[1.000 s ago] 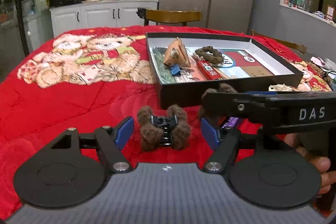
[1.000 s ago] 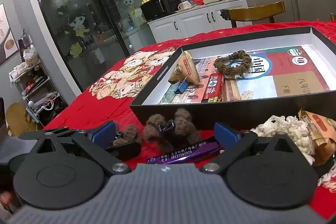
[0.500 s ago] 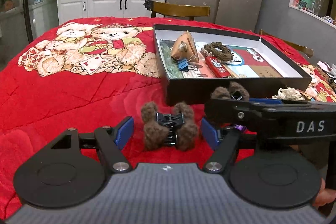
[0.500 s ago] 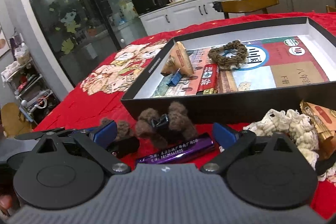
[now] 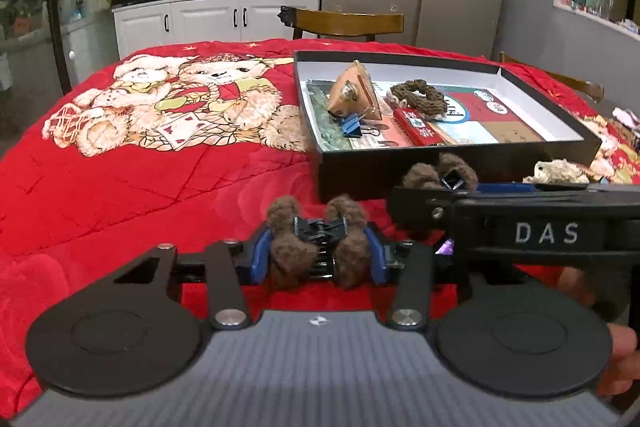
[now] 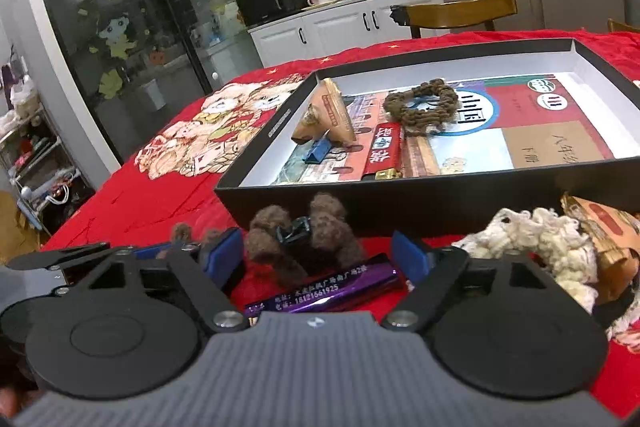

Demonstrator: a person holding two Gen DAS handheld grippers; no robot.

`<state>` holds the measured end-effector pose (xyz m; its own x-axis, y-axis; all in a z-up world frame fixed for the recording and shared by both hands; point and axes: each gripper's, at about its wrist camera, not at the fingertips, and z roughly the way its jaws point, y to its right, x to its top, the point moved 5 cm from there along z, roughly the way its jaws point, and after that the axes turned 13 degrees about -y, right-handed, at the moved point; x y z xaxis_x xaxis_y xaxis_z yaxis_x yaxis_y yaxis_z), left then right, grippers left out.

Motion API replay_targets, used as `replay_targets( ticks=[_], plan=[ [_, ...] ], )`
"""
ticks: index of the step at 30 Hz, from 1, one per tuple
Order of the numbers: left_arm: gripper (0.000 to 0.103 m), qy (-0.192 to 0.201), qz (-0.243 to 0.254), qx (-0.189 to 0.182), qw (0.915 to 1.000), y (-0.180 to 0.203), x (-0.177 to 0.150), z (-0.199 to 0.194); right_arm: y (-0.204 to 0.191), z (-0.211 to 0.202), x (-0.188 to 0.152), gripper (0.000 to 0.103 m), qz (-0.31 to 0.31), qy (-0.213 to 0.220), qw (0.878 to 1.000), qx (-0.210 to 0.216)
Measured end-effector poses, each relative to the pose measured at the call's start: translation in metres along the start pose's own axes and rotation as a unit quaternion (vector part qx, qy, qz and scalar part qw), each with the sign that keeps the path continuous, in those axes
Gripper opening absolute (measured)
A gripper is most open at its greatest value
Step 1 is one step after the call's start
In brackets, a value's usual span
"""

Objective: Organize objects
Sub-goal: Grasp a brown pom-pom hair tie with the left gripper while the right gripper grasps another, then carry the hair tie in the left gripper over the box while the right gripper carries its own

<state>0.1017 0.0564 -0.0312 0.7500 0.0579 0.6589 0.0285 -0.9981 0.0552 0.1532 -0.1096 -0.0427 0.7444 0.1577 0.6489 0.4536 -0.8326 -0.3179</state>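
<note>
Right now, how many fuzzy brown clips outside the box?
2. Left claw, jaws just closed, grips one clip; the other clip lies by the black box inside the right claw, jaws just closing, untouched. Others may hide.

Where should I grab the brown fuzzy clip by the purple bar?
Pinch the clip across its two fuzzy lobes, one of the fingers on each outer side, coming from the near side above the purple bar. The lobes stand side by side, and the box wall close behind blocks the far side. The right gripper, jaws just closing, straddles it untouched.
</note>
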Motion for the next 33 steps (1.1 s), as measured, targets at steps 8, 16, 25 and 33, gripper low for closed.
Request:
replay_targets(
  ticks=[8,16,25,33],
  plan=[
    [0.052,0.002,-0.004,0.019,0.9998,-0.0021,-0.0009,-0.0011,-0.0027,-0.0010,-0.0019,0.055,-0.014,-0.002,1.000,-0.001],
    [0.052,0.006,-0.013,0.029,0.9995,-0.0053,-0.0015,-0.0026,-0.0022,-0.0028,-0.0022,0.049,-0.014,0.001,1.000,-0.005],
    [0.052,0.009,-0.016,0.033,0.9993,-0.0066,-0.0010,-0.0030,-0.0021,-0.0051,-0.0031,0.049,-0.019,-0.001,1.000,-0.007],
    [0.052,0.019,-0.030,0.044,0.9984,-0.0112,0.0009,-0.0045,0.0010,-0.0071,-0.0042,0.049,-0.020,-0.003,1.000,0.002]
  ],
)
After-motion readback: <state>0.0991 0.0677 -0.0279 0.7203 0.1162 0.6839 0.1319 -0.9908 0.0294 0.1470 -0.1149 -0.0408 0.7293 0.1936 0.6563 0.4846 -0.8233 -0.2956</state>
